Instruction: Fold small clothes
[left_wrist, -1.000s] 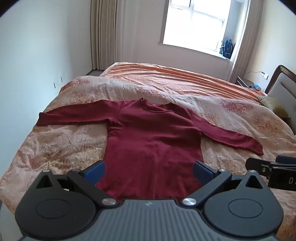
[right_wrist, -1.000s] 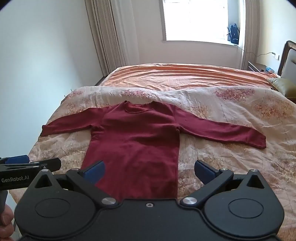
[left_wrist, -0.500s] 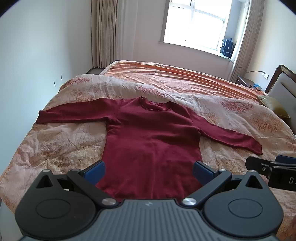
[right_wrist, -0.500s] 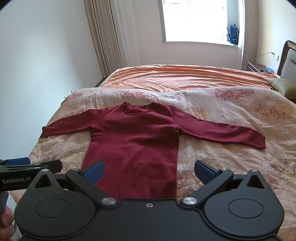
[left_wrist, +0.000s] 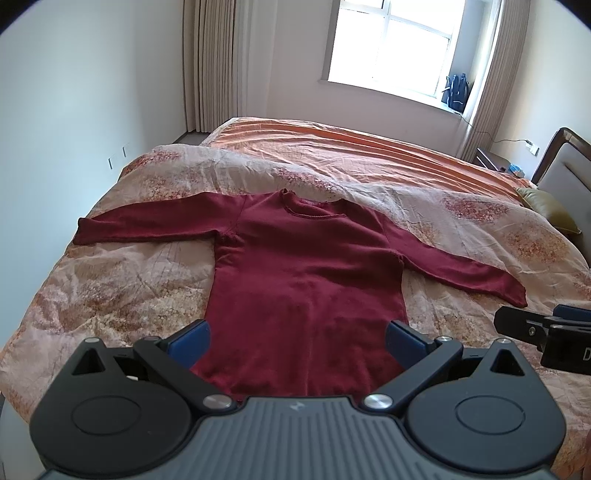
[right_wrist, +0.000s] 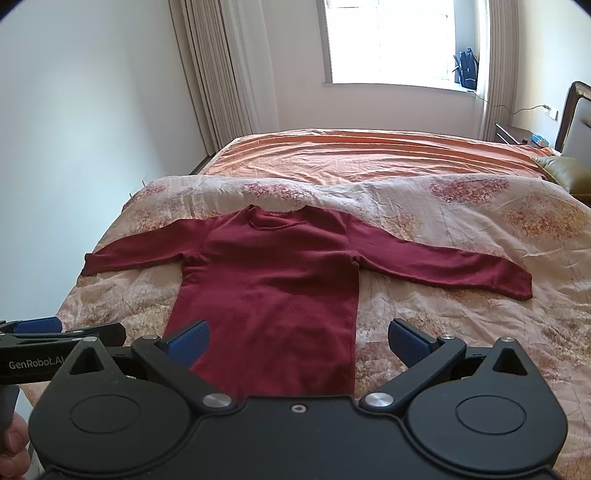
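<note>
A dark red long-sleeved top (left_wrist: 306, 273) (right_wrist: 273, 277) lies flat on the bed, front up, both sleeves spread out sideways and the collar at the far end. My left gripper (left_wrist: 297, 338) hovers open above the hem, blue pads wide apart and nothing between them. My right gripper (right_wrist: 297, 338) is open too, near the hem's right corner, holding nothing. Each gripper shows at the edge of the other's view: the right gripper (left_wrist: 546, 330) and the left gripper (right_wrist: 55, 332).
The top rests on a floral beige quilt (left_wrist: 110, 288) (right_wrist: 461, 229) over an orange bedspread (right_wrist: 369, 155). A white wall runs along the left. Curtains, a window, a headboard (left_wrist: 565, 162) and a green pillow (right_wrist: 565, 170) stand at the back and right.
Both views have risen and tilted slightly, so the top sits a little lower in the frames. Both grippers stay open and the top has not moved.
</note>
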